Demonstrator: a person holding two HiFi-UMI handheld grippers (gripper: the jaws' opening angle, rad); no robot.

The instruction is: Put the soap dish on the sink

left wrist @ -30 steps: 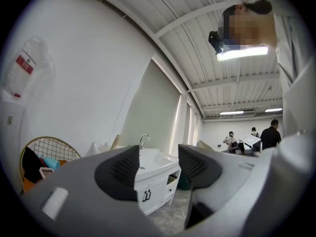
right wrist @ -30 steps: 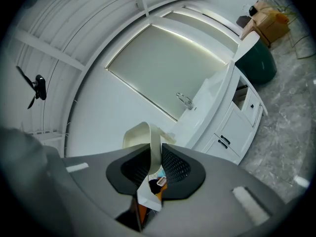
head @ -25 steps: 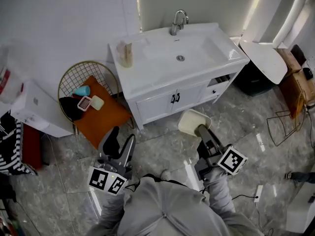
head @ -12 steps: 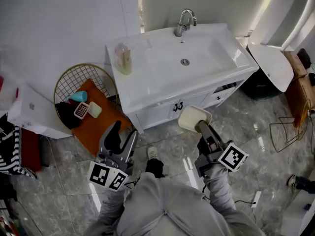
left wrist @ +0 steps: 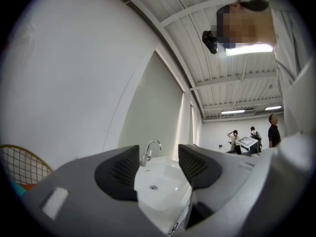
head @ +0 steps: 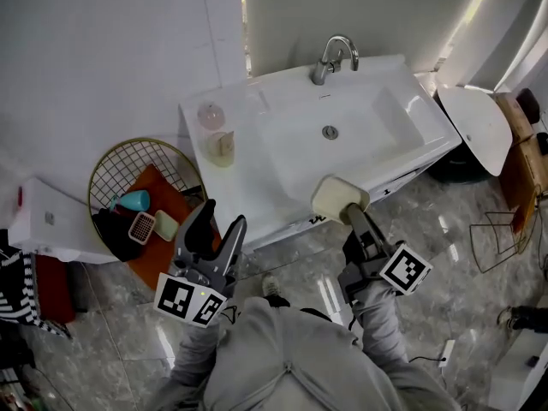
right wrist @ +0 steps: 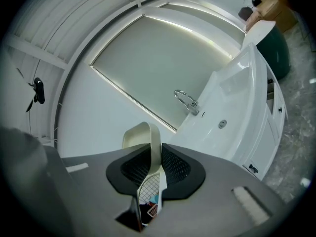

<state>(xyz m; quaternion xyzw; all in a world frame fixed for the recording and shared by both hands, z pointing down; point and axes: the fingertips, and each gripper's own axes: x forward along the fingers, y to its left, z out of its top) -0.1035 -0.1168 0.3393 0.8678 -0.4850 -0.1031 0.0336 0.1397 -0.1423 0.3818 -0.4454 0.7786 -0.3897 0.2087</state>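
Note:
A cream soap dish hangs over the front edge of the white sink, pinched by its rim in my right gripper, which is shut on it. In the right gripper view the soap dish stands edge-on between the black pads, with the sink and its tap beyond. My left gripper is open and holds nothing, at the sink cabinet's front left. The left gripper view looks between its spread pads at the sink and tap.
A soap bottle and a round pinkish thing stand on the sink's left ledge. A wire basket with small items sits on the floor at left. A white box, a white seat and a wire stand surround the area.
My view has moved closer to the sink. My right gripper has carried the soap dish forward, from over the floor before the cabinet to over the sink's front edge. The left gripper advanced too.

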